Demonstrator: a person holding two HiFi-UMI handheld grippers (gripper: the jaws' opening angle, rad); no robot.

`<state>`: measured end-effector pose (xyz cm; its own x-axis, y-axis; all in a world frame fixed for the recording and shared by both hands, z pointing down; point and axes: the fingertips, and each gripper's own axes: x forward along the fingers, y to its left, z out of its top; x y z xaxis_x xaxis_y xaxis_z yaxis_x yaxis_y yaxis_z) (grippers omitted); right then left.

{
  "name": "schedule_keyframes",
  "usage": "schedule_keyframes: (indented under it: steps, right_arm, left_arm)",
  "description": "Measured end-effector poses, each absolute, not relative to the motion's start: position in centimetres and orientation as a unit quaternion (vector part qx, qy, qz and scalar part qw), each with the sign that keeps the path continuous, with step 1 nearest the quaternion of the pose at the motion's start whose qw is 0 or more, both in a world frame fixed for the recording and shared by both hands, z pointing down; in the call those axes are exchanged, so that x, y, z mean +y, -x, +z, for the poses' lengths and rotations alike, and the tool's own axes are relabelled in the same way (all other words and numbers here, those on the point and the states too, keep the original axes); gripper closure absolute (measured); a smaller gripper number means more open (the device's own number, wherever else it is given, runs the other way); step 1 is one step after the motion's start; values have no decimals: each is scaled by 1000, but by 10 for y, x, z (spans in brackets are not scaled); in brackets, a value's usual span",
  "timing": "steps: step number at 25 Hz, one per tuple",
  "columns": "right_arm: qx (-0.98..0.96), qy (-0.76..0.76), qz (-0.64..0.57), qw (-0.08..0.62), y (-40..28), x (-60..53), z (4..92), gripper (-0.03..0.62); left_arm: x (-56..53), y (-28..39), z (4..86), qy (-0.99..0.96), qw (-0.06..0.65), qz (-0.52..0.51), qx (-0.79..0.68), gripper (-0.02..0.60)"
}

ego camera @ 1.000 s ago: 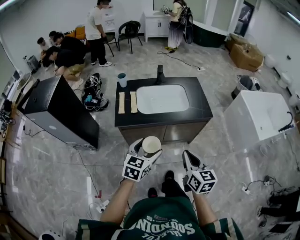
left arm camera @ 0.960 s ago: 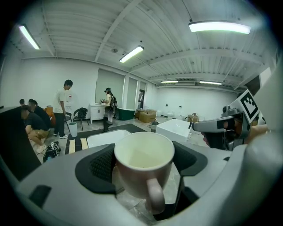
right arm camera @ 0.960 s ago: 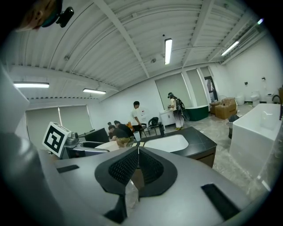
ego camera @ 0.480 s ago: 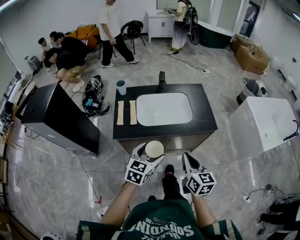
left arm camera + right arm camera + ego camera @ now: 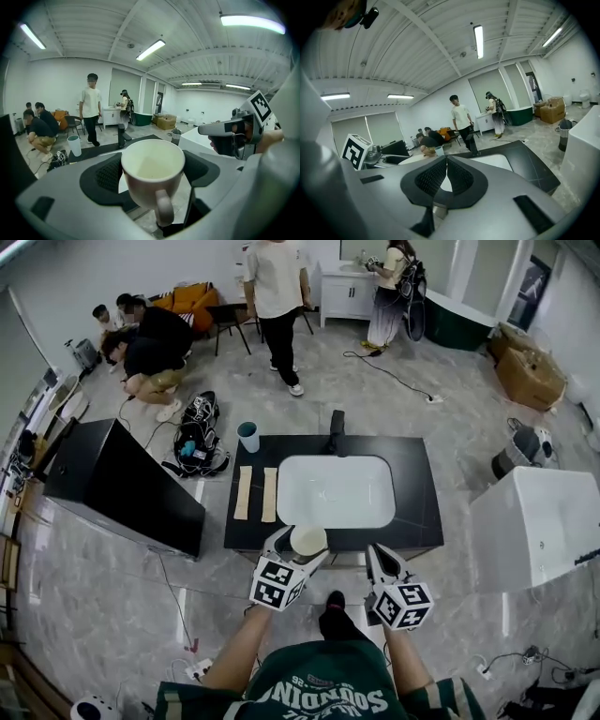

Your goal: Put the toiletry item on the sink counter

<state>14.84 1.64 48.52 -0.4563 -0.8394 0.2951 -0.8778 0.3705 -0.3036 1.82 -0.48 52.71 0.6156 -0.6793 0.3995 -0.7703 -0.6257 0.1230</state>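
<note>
The black sink counter [image 5: 417, 484] with its white basin [image 5: 335, 491] fills the middle of the head view. In the last second it has moved closer to the person, so its near edge now lies just under the two grippers. A person in a white shirt [image 5: 275, 282] has also walked toward its far side.

The left gripper [image 5: 298, 542] holds a cream mug [image 5: 152, 176]. Its jaws are closed on the mug's sides, the mug stands upright and its handle points to the camera. The mug is in the air at the near edge, not yet on the counter.

The right gripper [image 5: 380, 561] has its jaws pressed together and holds nothing.

I judge the approach is almost finished. What remains is to reach forward and set the mug down on the bare black surface near the basin.
</note>
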Motion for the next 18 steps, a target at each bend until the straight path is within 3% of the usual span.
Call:
schedule_keyframes:
  steps: [18]
  right_arm:
    - [-860, -456, 217, 75, -171, -105, 499, 553]
  left_arm:
    - [-114, -27, 537, -848, 169, 159, -476, 170]
